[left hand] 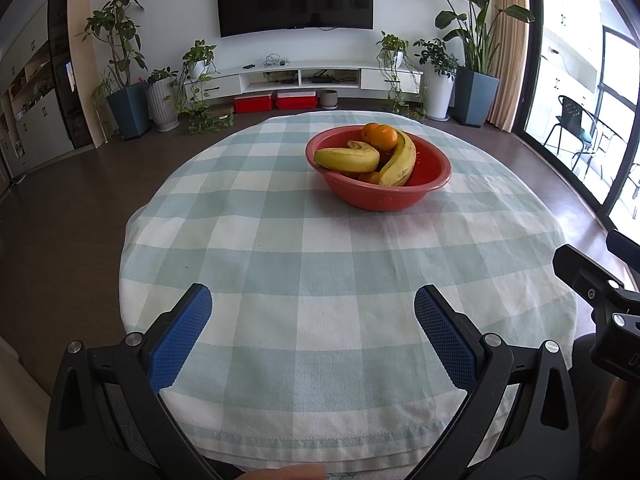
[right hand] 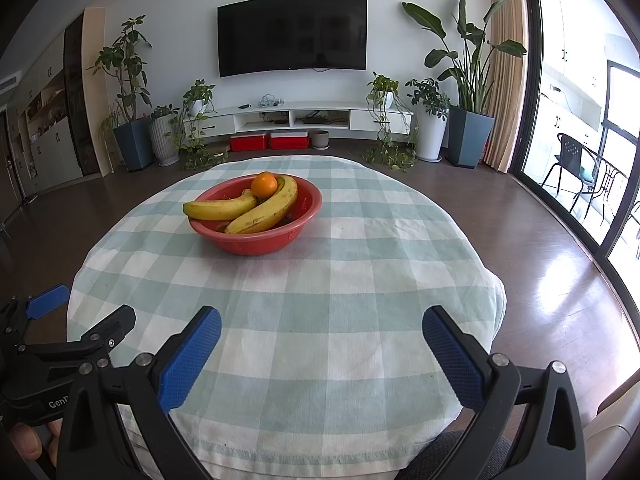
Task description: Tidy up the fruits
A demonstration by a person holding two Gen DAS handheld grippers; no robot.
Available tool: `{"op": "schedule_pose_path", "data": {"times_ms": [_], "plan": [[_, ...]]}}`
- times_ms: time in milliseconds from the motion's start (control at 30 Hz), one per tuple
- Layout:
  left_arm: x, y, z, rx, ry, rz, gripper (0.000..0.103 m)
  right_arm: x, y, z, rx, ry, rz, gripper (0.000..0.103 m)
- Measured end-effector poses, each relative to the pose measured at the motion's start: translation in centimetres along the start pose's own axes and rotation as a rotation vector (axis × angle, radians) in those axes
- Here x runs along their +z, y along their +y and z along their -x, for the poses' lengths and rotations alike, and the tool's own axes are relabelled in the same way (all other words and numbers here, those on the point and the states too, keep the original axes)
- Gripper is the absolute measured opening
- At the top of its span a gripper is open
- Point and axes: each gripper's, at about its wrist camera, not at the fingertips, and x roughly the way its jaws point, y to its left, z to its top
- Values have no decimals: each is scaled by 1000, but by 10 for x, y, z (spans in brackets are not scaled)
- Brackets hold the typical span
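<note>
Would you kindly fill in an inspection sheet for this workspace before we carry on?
Surface: round table under a checked cloth, flat.
Job's things: red bowl holding two bananas and oranges.
Clutter: nothing seen on the cloth.
Grippers: left tool open, empty; right tool open, empty; both at the near edge.
Cables: loose wires on the TV shelf, far away.
Surroundings: wall TV, potted plants, glass door.

A pale green and white checked tablecloth [left hand: 320, 264] covers the table. The round plastic bowl [right hand: 256, 240] is red; it holds two yellow bananas [right hand: 264, 210] with brown flecks and bright orange oranges [left hand: 380, 136]. The left gripper [left hand: 313, 300] and right gripper [right hand: 321, 320] are black, their pads [right hand: 192, 360] textured blue.
</note>
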Motion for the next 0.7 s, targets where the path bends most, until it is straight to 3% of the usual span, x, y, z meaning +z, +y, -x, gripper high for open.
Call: {"op": "schedule_pose_path", "data": {"times_ms": [700], "plan": [[1,0,0,0,1,0,103,2,0,2,0,3,1,103]]}}
